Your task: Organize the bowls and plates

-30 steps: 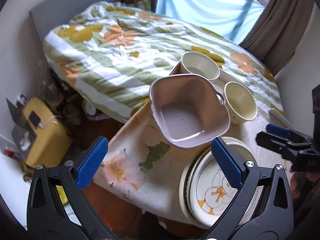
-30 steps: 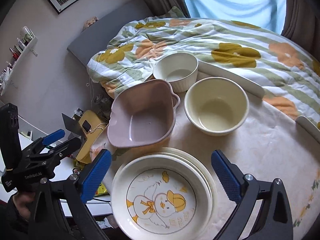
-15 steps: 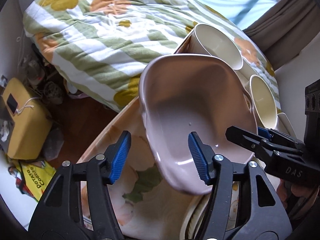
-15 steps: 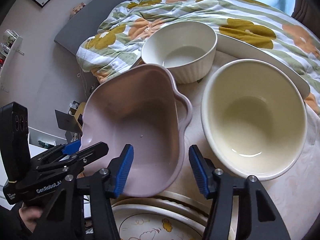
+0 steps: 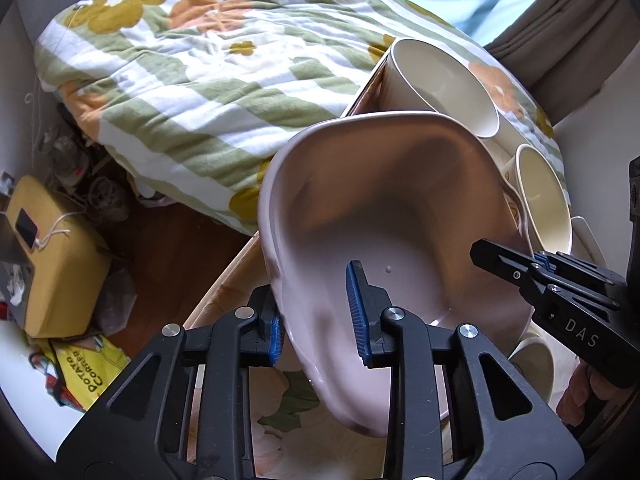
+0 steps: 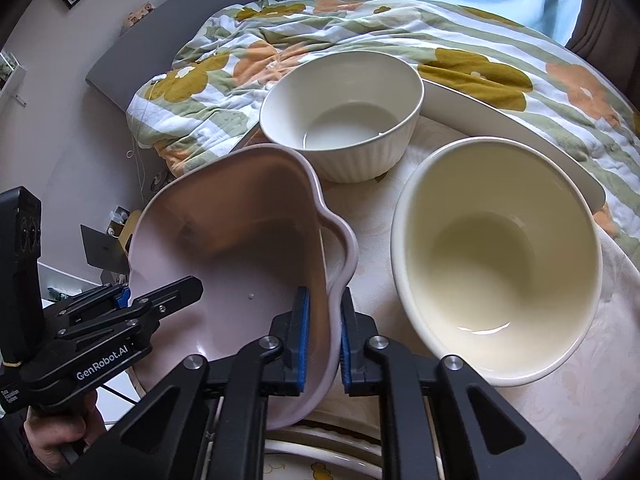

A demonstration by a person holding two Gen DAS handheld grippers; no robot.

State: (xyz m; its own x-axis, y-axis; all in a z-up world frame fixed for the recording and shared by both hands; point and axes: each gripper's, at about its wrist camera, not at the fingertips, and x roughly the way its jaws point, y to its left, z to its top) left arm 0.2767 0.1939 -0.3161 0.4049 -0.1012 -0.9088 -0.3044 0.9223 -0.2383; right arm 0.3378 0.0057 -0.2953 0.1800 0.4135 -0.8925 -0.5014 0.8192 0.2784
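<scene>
A pink square bowl with handles [image 5: 400, 216] [image 6: 240, 248] is tilted at the table's near left. My left gripper [image 5: 318, 316] is shut on its left wall. My right gripper [image 6: 322, 336] is shut on its right wall near the handle; it also shows in the left wrist view [image 5: 536, 272]. A white ribbed bowl [image 6: 344, 120] [image 5: 436, 80] stands behind it. A cream bowl [image 6: 496, 256] [image 5: 540, 196] stands to the right. The rim of a plate stack [image 6: 320, 452] shows below the pink bowl.
The table [image 6: 560, 420] has a pale floral cloth. A white oblong dish [image 6: 520, 136] lies behind the cream bowl. A bed with a flowered quilt [image 5: 192, 60] is beyond the table. A yellow box [image 5: 56, 256] sits on the floor at left.
Both grippers moved in from open and closed on opposite walls of the pink bowl. The bowl now sits tilted.
</scene>
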